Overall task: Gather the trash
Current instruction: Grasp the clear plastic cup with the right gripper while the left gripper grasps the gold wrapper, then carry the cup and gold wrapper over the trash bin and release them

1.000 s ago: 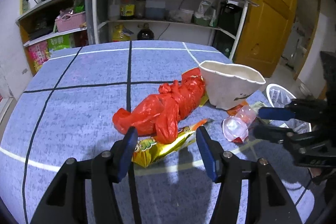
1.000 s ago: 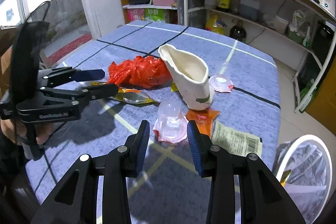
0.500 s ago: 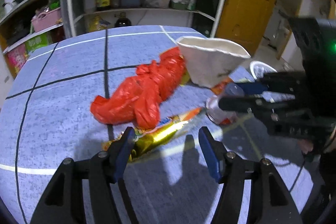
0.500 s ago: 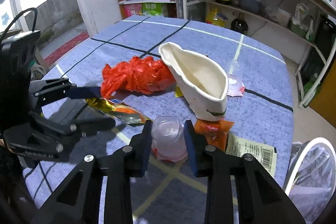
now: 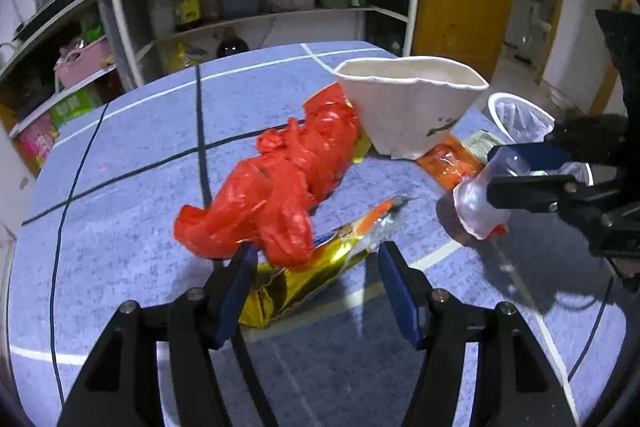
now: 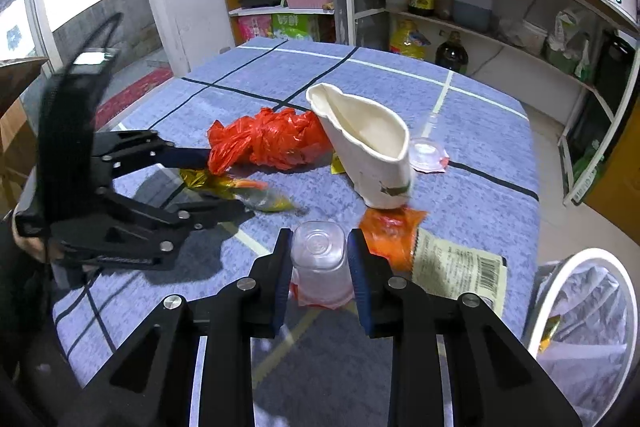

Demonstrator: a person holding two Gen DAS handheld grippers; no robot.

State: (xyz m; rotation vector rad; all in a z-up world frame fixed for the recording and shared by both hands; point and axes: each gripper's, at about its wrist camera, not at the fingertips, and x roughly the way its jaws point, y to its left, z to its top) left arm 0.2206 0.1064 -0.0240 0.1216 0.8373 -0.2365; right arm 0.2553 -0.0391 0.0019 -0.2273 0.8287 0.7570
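The right tool [image 6: 320, 269] has just been closing and now clasps a clear plastic cup [image 6: 320, 261] at lower centre, above the table [image 6: 480, 131]. Thin and light, the cup would likely crumple; its sidewalls suit gentle pressure. The left tool [image 5: 314, 281] gapes, empty.

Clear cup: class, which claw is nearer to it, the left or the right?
Right. The right claw is shut on the clear cup; the left claw stands open over the gold wrapper, well aside.
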